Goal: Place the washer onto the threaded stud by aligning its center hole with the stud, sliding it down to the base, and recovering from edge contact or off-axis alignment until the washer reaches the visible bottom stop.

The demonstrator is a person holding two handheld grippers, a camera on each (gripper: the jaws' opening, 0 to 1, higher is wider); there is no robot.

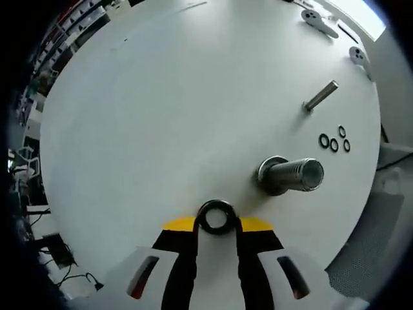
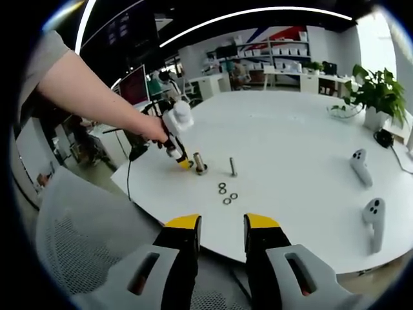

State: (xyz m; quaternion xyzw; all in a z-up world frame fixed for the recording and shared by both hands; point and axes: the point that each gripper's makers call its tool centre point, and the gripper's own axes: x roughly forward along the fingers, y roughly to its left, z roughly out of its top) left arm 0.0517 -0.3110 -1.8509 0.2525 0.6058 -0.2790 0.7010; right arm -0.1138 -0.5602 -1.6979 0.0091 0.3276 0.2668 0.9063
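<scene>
- Your left gripper (image 1: 217, 223) pinches the washer (image 1: 216, 216) between its yellow-tipped jaws, just above the white table (image 1: 161, 116).
- The washer sits near the threaded stud (image 1: 293, 174), to its left in the left gripper view and apart from it, not yet over its tip.
- A slimmer bolt (image 1: 321, 95) stands beyond the stud, with three spare washers (image 1: 334, 140) lying between them.
- Your right gripper (image 2: 222, 226) hangs off the table edge, jaws spread, holding nothing.
- Two white controllers (image 2: 368, 194) rest on the table.
- I can read no writing or brand anywhere.
</scene>
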